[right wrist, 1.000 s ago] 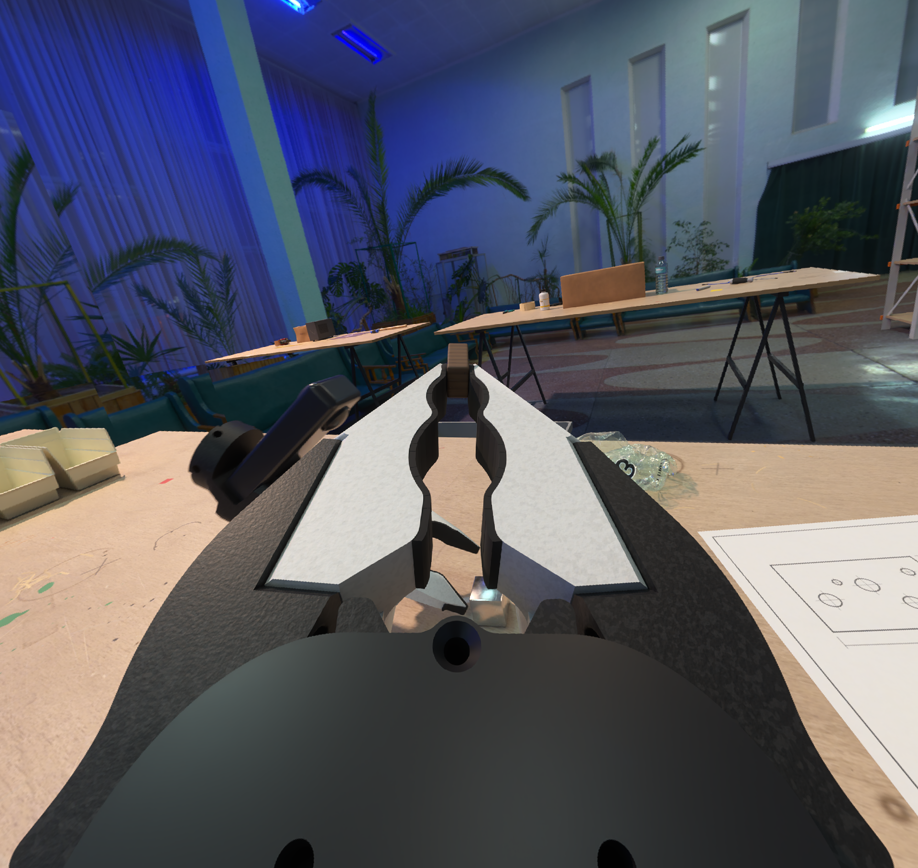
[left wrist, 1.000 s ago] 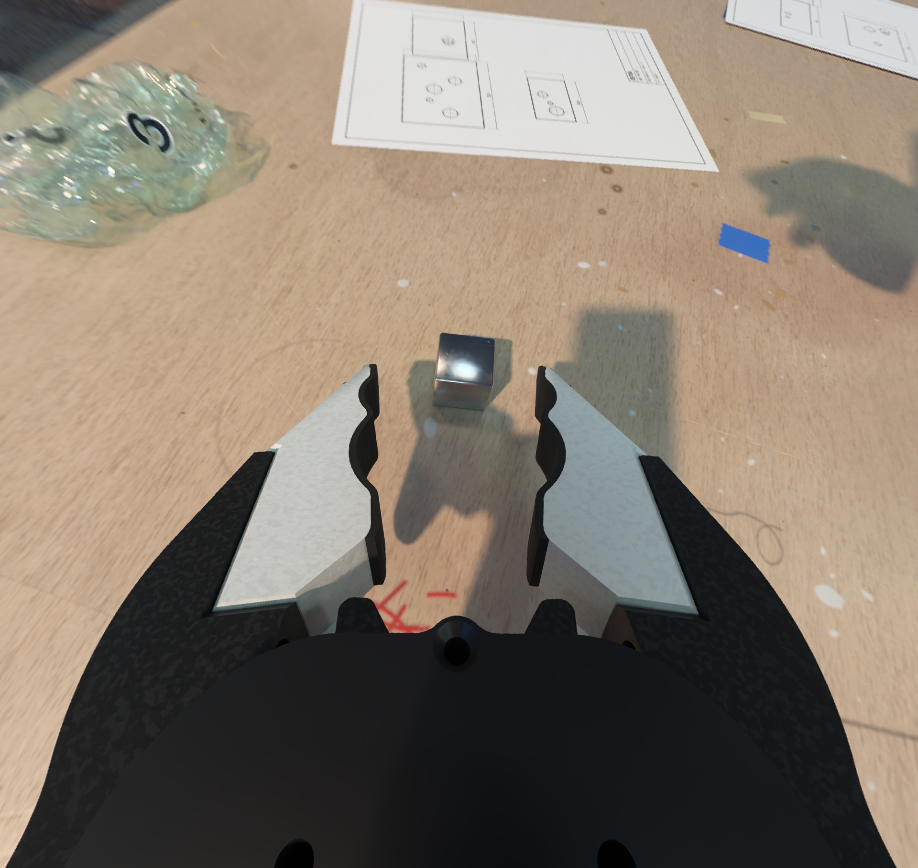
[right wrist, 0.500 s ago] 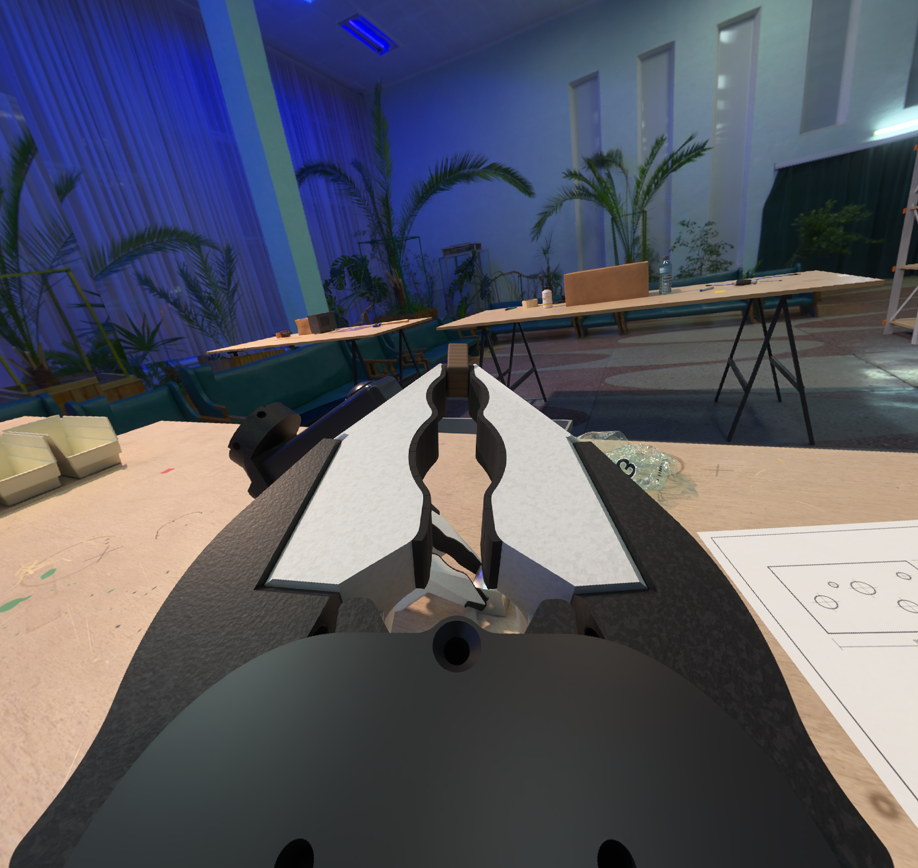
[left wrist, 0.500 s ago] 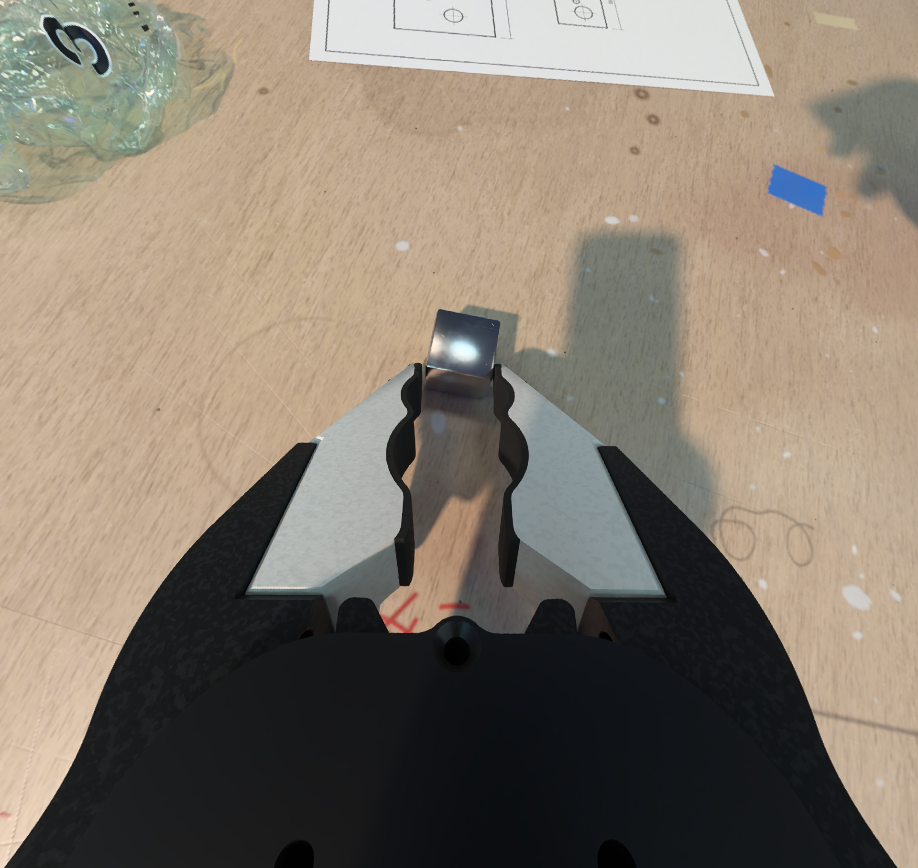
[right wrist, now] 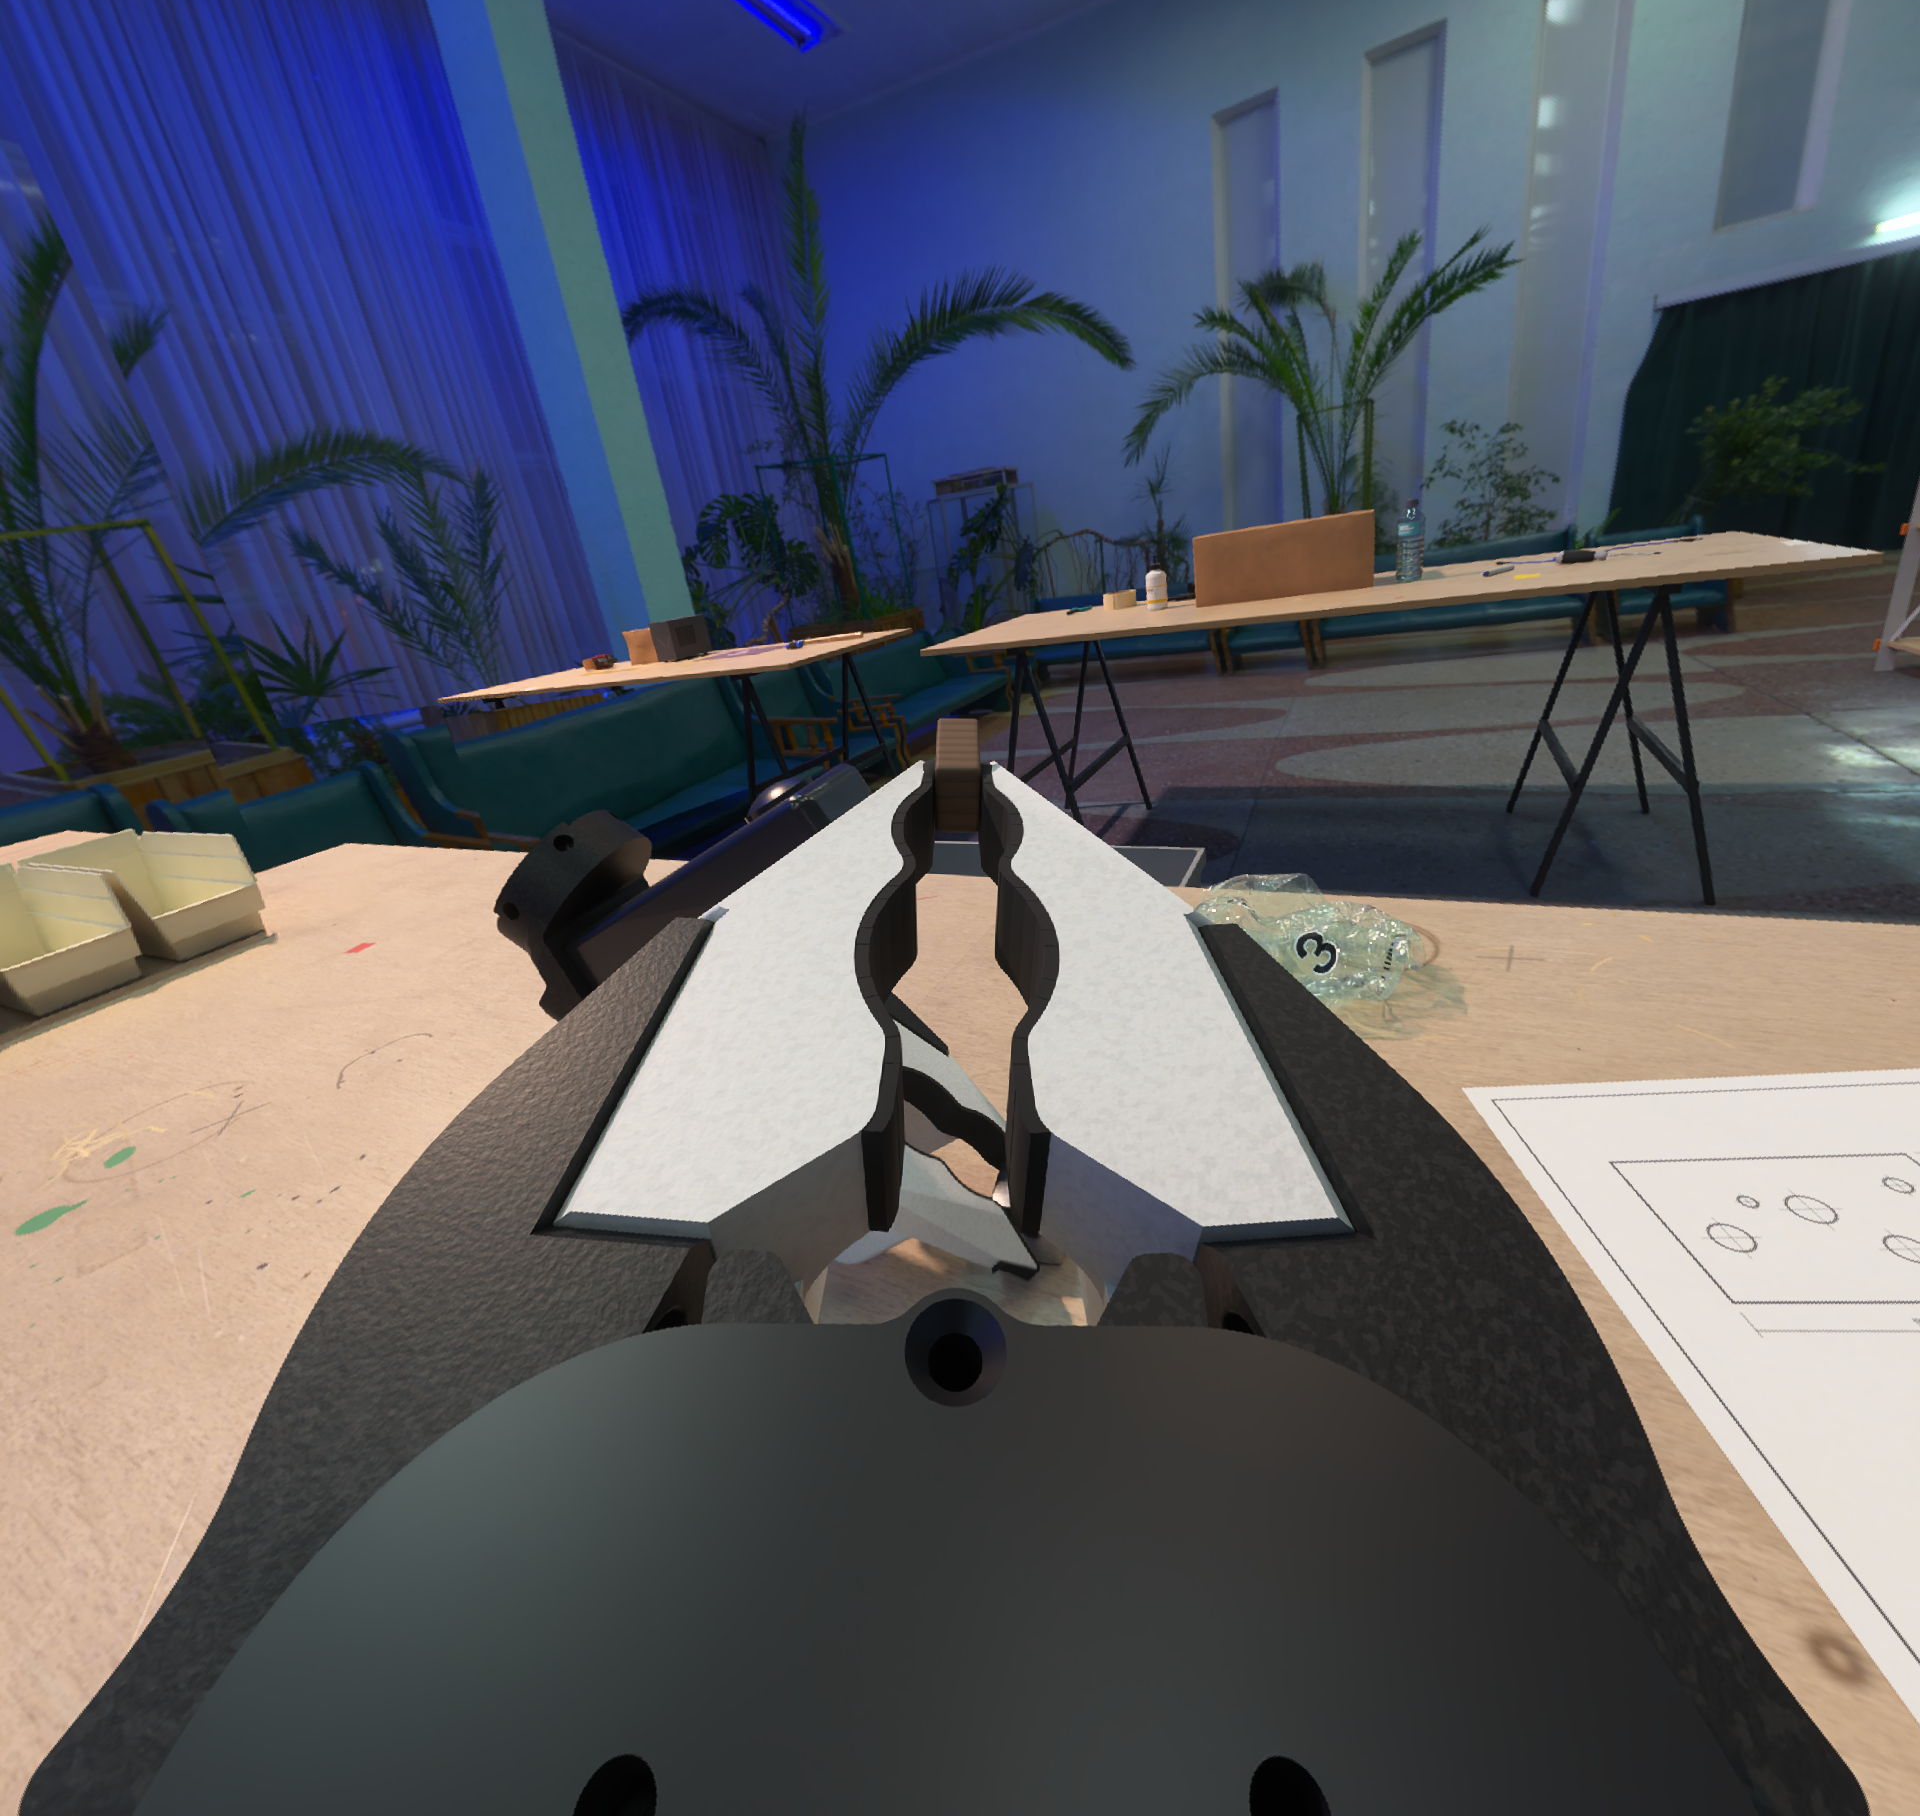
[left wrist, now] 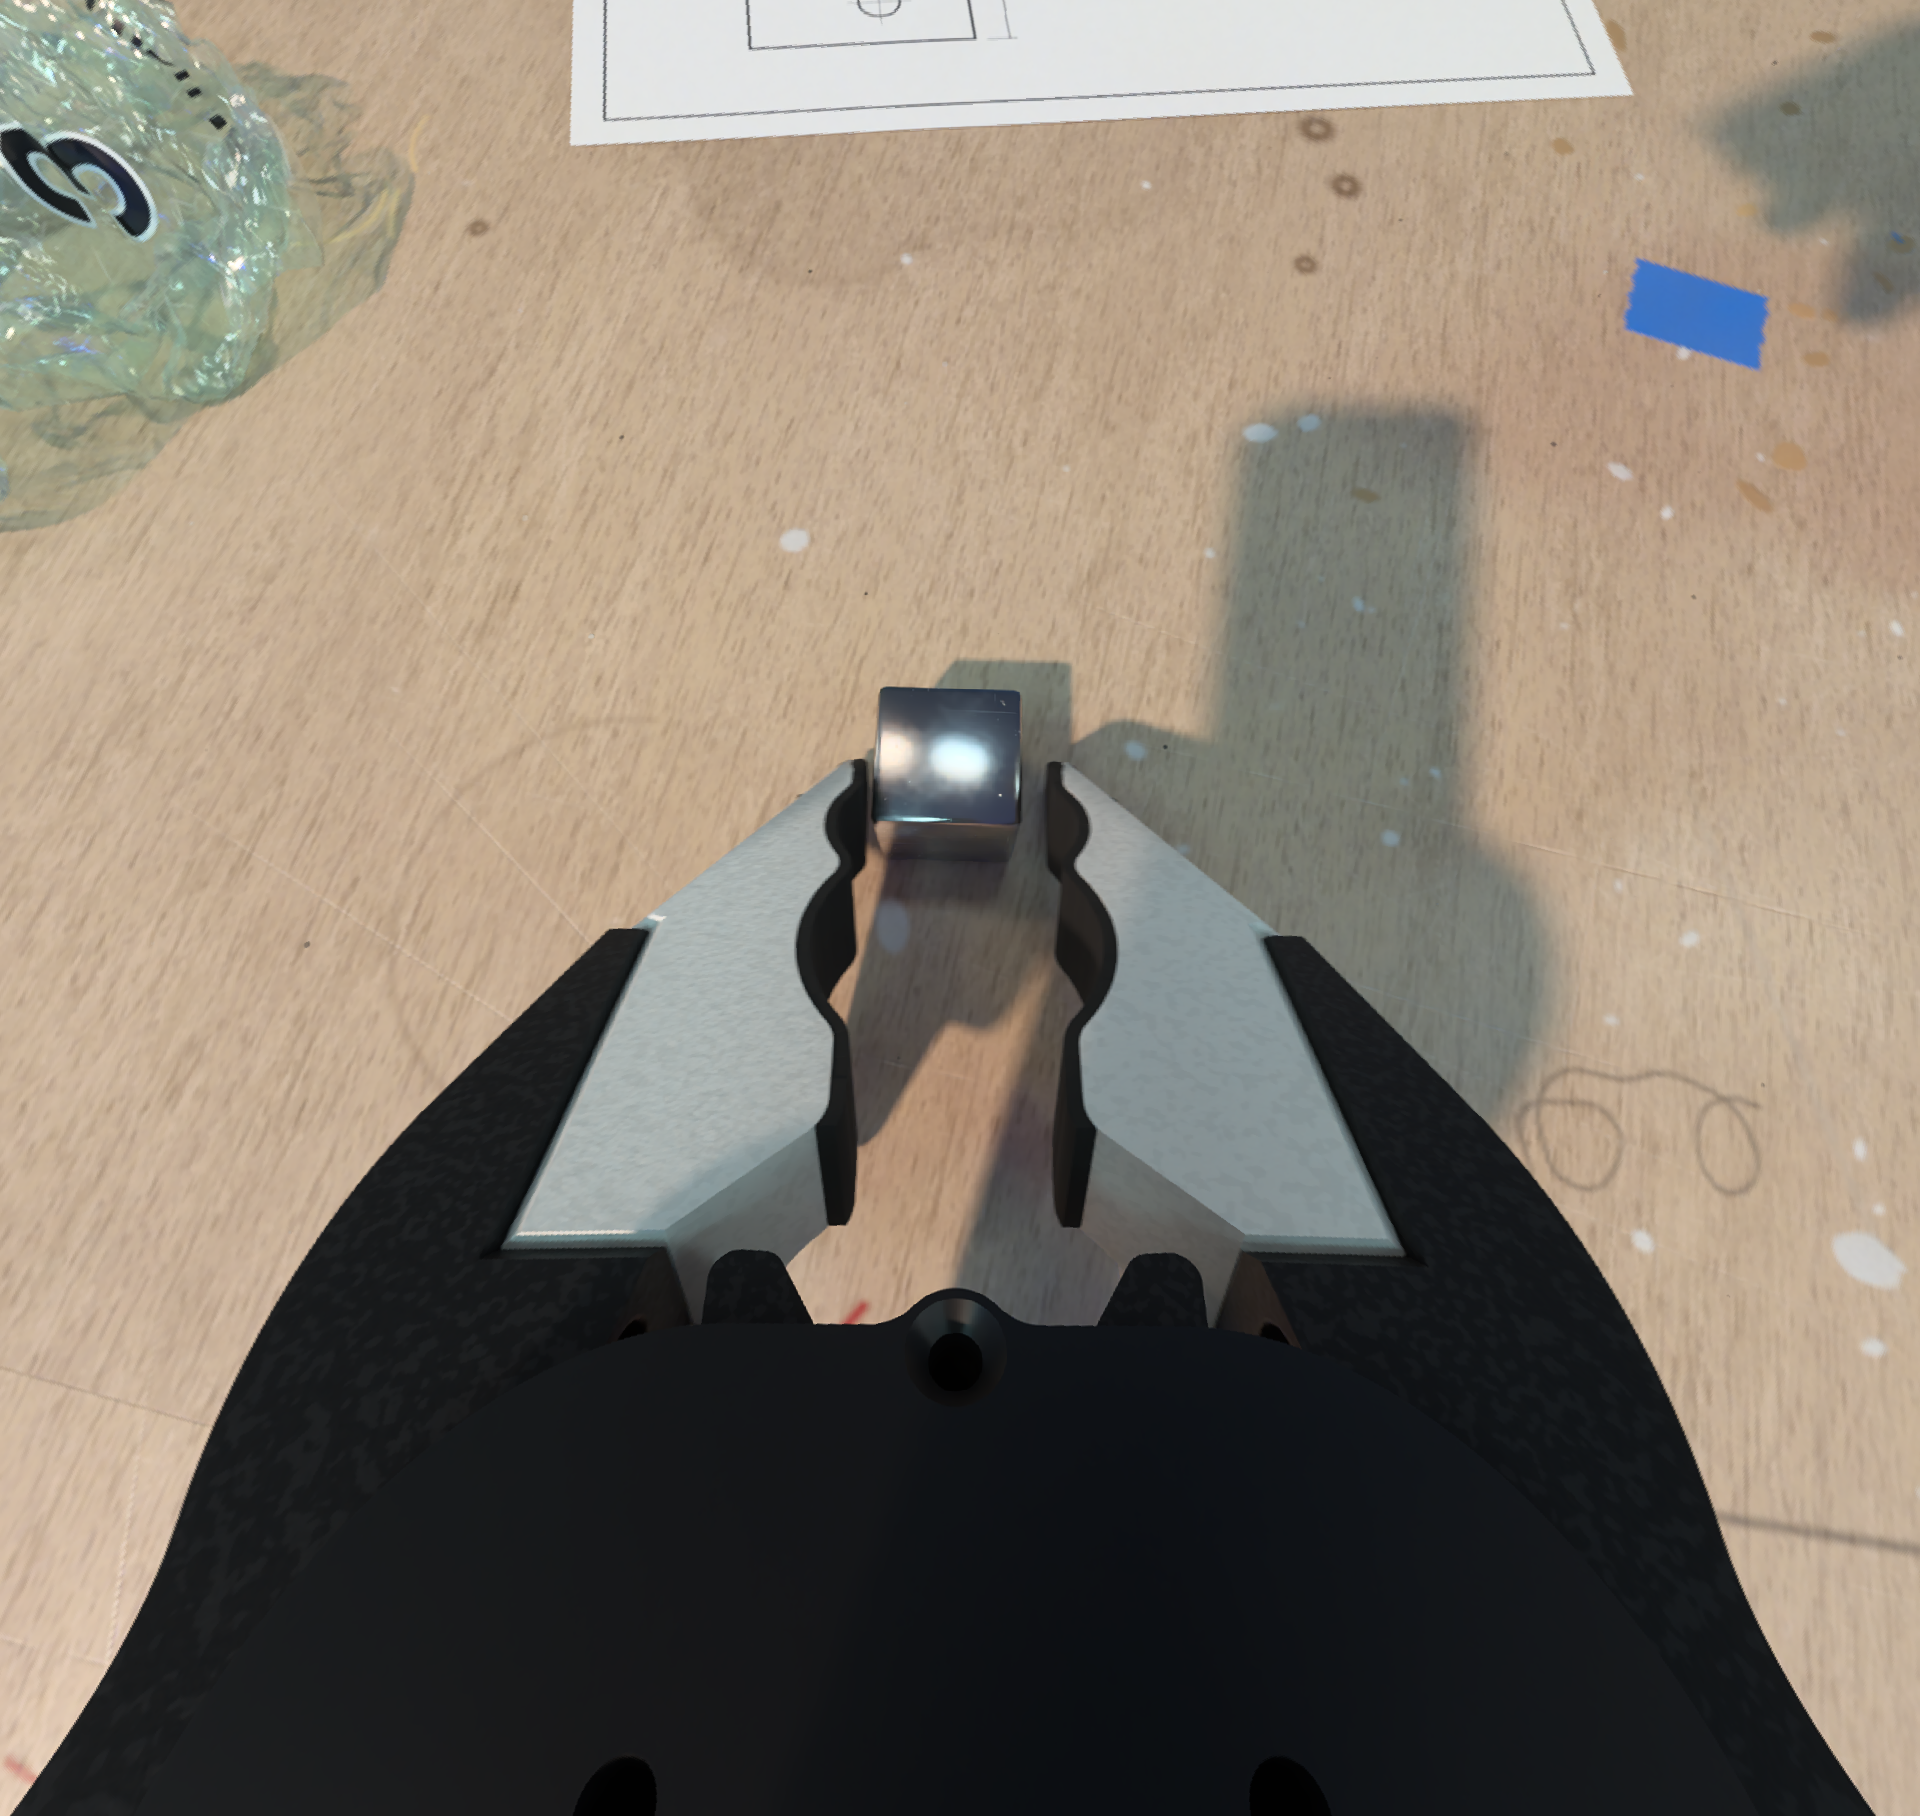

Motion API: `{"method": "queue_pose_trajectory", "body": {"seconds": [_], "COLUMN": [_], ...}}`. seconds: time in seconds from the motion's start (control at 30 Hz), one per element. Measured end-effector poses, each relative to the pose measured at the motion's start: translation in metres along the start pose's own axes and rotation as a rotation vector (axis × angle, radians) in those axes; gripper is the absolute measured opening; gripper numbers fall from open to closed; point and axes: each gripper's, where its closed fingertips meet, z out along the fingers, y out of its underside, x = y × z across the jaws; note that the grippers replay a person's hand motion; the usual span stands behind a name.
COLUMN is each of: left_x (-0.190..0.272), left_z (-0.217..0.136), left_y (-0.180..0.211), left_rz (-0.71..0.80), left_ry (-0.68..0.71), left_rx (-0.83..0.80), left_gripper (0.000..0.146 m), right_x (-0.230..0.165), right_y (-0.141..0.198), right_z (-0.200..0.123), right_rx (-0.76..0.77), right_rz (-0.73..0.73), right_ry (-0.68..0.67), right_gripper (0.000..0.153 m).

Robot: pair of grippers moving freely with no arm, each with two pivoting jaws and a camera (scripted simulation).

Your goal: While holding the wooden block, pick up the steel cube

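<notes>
The steel cube is small and shiny, and it sits between the fingertips of my left gripper. The jaws are closed against its two sides, just over the wooden table. I cannot tell whether the cube is off the surface. My right gripper is shut on the small wooden block, held at its fingertips above the table. The left gripper's black body shows in the right wrist view, low and to the left of the right fingers.
A crumpled clear plastic bag lies to the left and also shows in the right wrist view. A white drawing sheet lies ahead. Blue tape is at the right. Cream bins stand far left.
My left gripper moved forward over the steel cube and closed its jaws from wide open onto the cube's sides. My right gripper kept hold of the wooden block and shifted only slightly.
</notes>
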Motion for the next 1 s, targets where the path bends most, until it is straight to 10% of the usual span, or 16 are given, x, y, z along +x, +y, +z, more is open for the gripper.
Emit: {"method": "queue_pose_trajectory", "body": {"seconds": [0.3, 0.53, 1.0], "left_x": [0.042, 0.137, 0.148], "left_z": [-0.050, -0.160, -0.260], "left_y": [-0.016, -0.002, 0.061], "left_rz": [0.044, 0.276, 0.410], "left_ry": [0.123, 0.356, 0.252], "left_rx": [0.170, 0.243, 0.252], "left_gripper": [0.027, 0.027, 0.027], "right_x": [-0.018, -0.123, -0.259], "right_y": [-0.010, -0.026, 0.009], "right_z": [-0.003, -0.019, -0.014], "right_rx": [0.003, -0.044, -0.227], "right_rz": [-0.010, -0.019, -0.054], "right_ry": [-0.059, -0.371, -0.630], "right_gripper": [0.007, 0.007, 0.007]}}
